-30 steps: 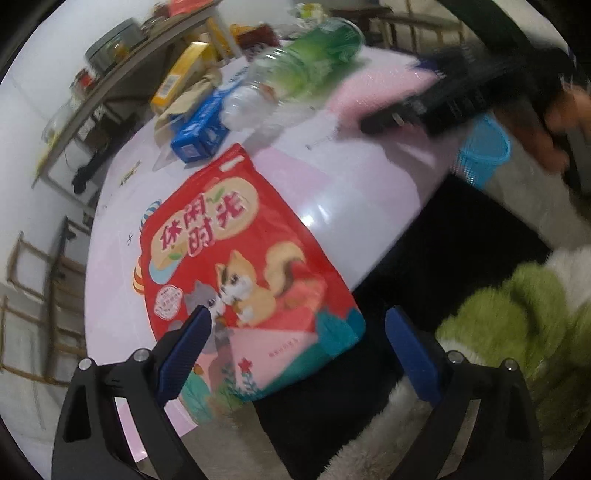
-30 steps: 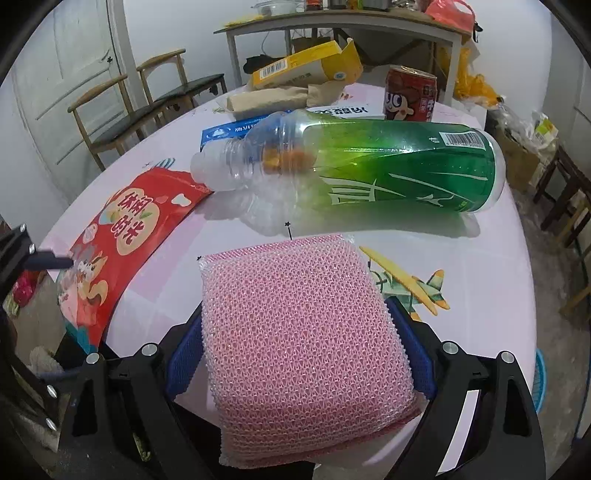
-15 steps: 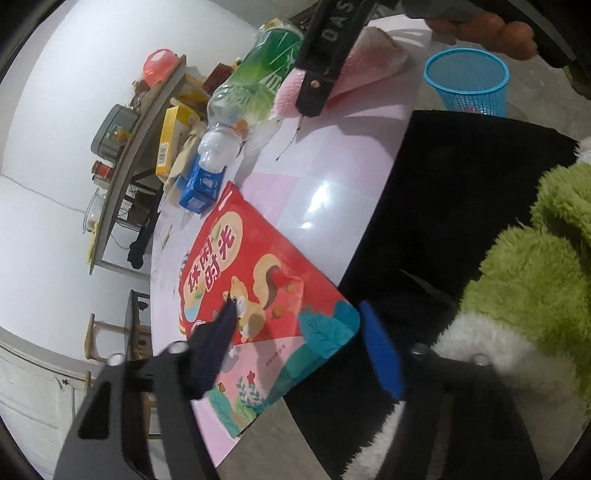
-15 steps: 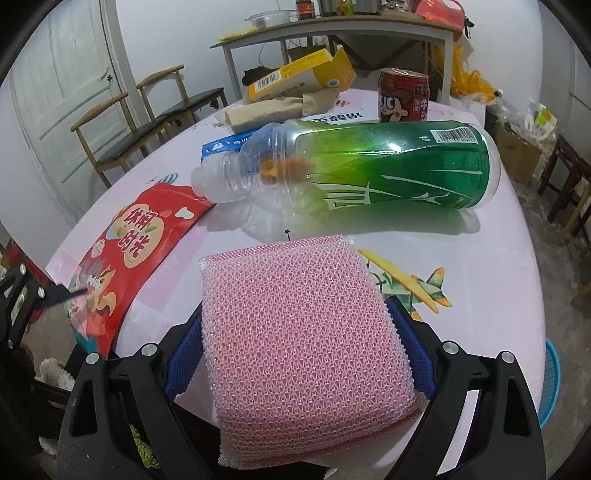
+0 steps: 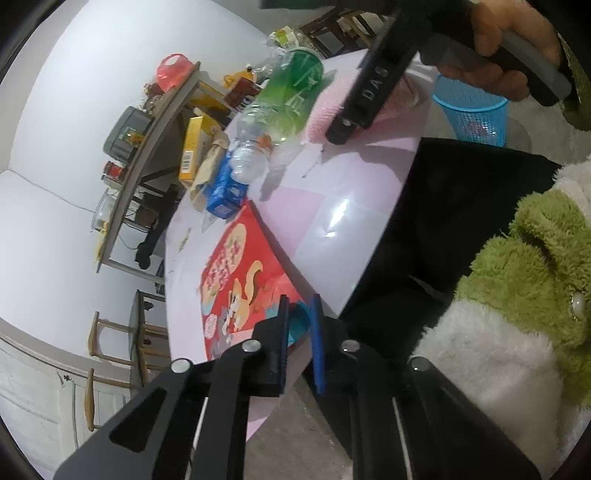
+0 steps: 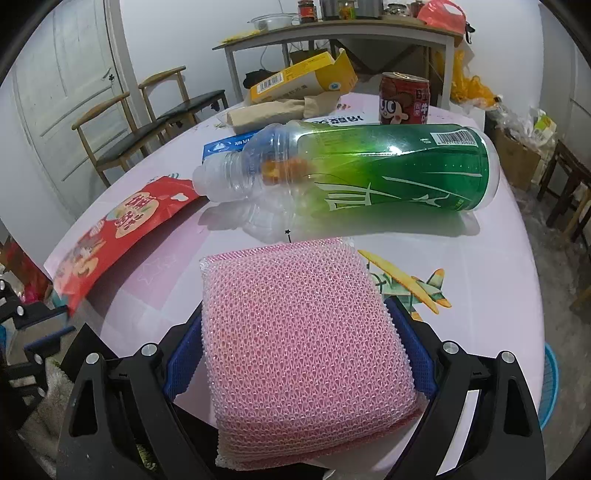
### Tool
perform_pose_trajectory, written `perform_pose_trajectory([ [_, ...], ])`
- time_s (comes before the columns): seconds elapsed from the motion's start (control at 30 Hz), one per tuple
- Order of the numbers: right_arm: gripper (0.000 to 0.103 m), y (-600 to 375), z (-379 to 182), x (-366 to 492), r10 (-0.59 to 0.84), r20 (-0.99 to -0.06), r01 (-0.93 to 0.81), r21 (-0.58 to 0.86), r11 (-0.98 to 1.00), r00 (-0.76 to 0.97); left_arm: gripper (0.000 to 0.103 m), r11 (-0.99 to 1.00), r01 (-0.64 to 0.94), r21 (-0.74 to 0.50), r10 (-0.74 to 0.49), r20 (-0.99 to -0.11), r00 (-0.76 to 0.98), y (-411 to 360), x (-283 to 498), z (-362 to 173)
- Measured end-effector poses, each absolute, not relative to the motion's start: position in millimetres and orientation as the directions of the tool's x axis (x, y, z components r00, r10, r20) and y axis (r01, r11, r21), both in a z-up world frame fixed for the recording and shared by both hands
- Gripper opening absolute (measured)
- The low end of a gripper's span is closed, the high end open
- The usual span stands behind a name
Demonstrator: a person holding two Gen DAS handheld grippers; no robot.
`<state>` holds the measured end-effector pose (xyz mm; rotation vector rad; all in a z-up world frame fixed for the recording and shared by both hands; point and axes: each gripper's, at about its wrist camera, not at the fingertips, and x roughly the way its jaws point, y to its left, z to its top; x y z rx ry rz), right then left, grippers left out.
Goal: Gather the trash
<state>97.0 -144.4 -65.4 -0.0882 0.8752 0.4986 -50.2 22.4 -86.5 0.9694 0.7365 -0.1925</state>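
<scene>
A red snack bag [image 5: 240, 280] lies at the near edge of the round pink table [image 5: 354, 192]; it also shows in the right wrist view [image 6: 122, 229]. My left gripper [image 5: 298, 317] is shut on the bag's teal corner at the table edge. My right gripper [image 6: 295, 350] is shut on a pink mesh sponge [image 6: 299, 343] that rests on the table. A green plastic bottle [image 6: 369, 173] lies on its side just beyond the sponge.
A red can [image 6: 404, 98], a yellow box [image 6: 295, 79], a paper wrapper [image 6: 273, 110] and a blue pack [image 6: 225, 146] sit behind the bottle. A blue mesh basket [image 5: 471, 110] stands on the floor beside the table. Chairs [image 6: 147, 122] and a shelf table [image 6: 332, 33] stand behind.
My left gripper has rolled, moved in and closed on the bag's corner; it was open around it before. The right gripper has stayed still, holding the sponge.
</scene>
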Motion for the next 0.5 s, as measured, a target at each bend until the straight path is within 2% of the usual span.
perform_pose_trajectory([
  [0.07, 0.086, -145, -65, 97, 0.382, -0.754, -0.449, 0.129, 0.884, 0.535, 0.005, 0.579, 0.442, 0.686, 0.174, -0.633, 0.755, 24, -50, -84],
  [0.23, 0.085, -144, -65, 95, 0.376, -0.759, -0.445, 0.128, 0.887, 0.532, 0.004, 0.591, 0.393, 0.705, 0.189, -0.594, 0.782, 29, -47, -80],
  [0.4, 0.085, -143, -64, 93, 0.368, -0.763, -0.439, 0.124, 0.890, 0.532, 0.011, 0.523, 0.360, 0.772, 0.220, -0.531, 0.819, 26, -50, -94],
  [0.5, 0.085, -142, -64, 93, 0.362, -0.765, -0.435, 0.119, 0.893, 0.532, 0.025, 0.471, 0.352, 0.809, 0.251, -0.505, 0.826, 26, -50, -111],
])
